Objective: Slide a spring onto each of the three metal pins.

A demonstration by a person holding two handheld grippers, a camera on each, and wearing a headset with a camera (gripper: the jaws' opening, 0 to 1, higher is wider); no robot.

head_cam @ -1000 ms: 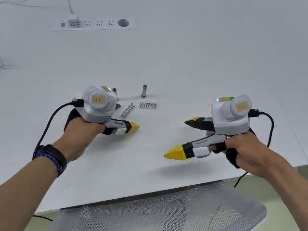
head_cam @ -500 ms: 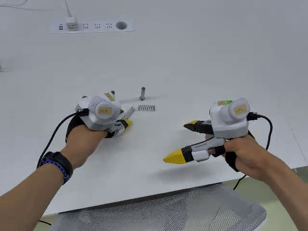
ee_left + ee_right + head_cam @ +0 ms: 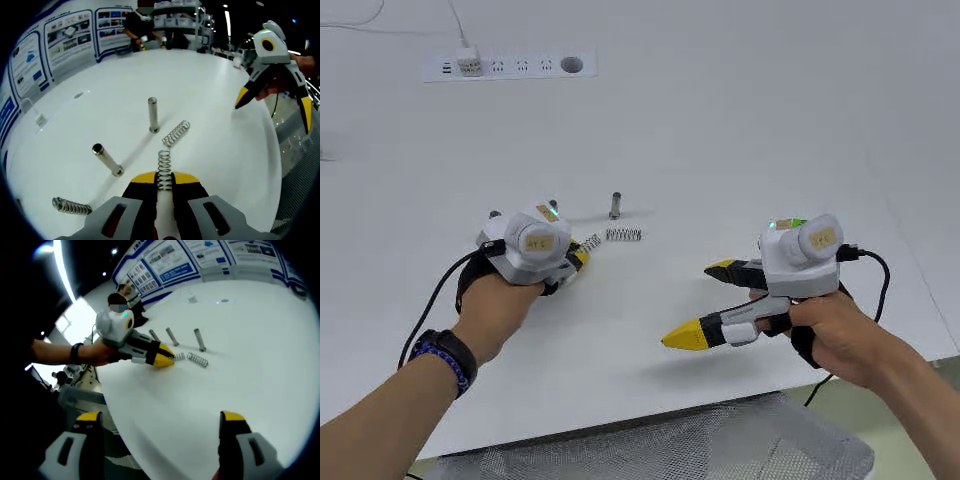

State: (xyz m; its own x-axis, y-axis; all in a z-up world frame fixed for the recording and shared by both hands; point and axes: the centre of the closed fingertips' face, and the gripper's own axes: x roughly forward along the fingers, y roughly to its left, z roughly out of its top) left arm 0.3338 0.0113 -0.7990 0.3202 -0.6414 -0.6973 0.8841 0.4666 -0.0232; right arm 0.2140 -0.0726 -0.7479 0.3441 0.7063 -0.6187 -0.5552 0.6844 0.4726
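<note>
– Zero pins [image 3: 171, 336] done on the counter [image 3: 740, 150]?
– Yes, all three left. Right claw [image 3: 687, 305] is wide open, holding nothing. Left claw [image 3: 164, 176] pinches one spring [image 3: 164, 162], close to two bare pins. Another spring [image 3: 176, 133] lies by the far pin [image 3: 152, 114]

yellow-tipped black fingers [image 3: 186, 178], silver spring [image 3: 164, 164] and pins [image 3: 153, 114], white table [image 3: 720, 150].

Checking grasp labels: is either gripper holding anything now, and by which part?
The left gripper is shut on a spring, pinched at its near end, with the rest sticking out ahead. The right gripper is open and empty.
</note>
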